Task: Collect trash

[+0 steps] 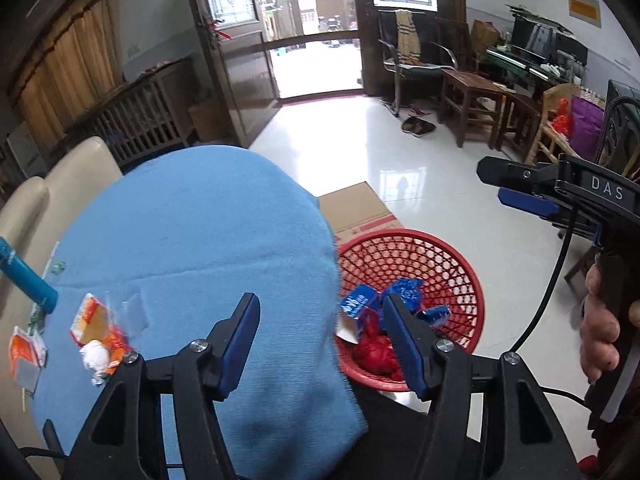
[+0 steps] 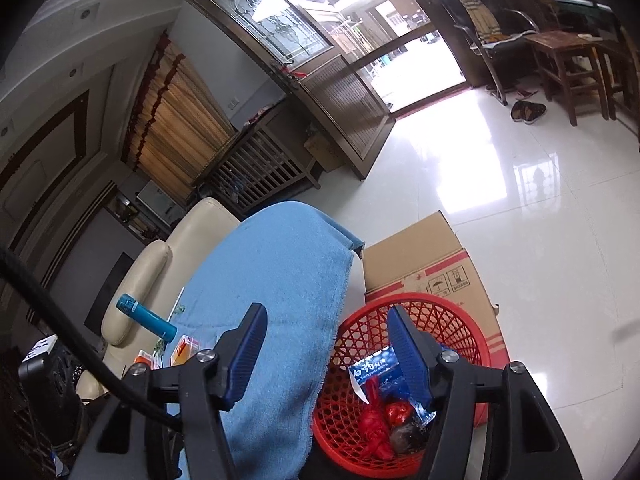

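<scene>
A red mesh basket (image 1: 460, 264) stands on the floor beside a table under a blue cloth (image 1: 200, 240). It holds blue wrappers (image 1: 404, 290), a blue box (image 1: 358, 302) and a red bag (image 1: 374, 350). Orange wrappers (image 1: 94, 320) and a white crumpled wad (image 1: 95, 358) lie on the cloth at the left. My left gripper (image 1: 320, 340) is open and empty over the table edge. My right gripper (image 2: 326, 350) is open and empty above the basket (image 2: 452, 316); it also shows in the left wrist view (image 1: 516, 188).
A teal tube (image 1: 24, 274) lies at the cloth's left edge. A cardboard box (image 2: 424, 256) stands behind the basket. A cream sofa (image 2: 168, 256) is beyond the table. Wooden chairs (image 1: 476, 100) and slippers (image 1: 418, 125) stand across the glossy floor.
</scene>
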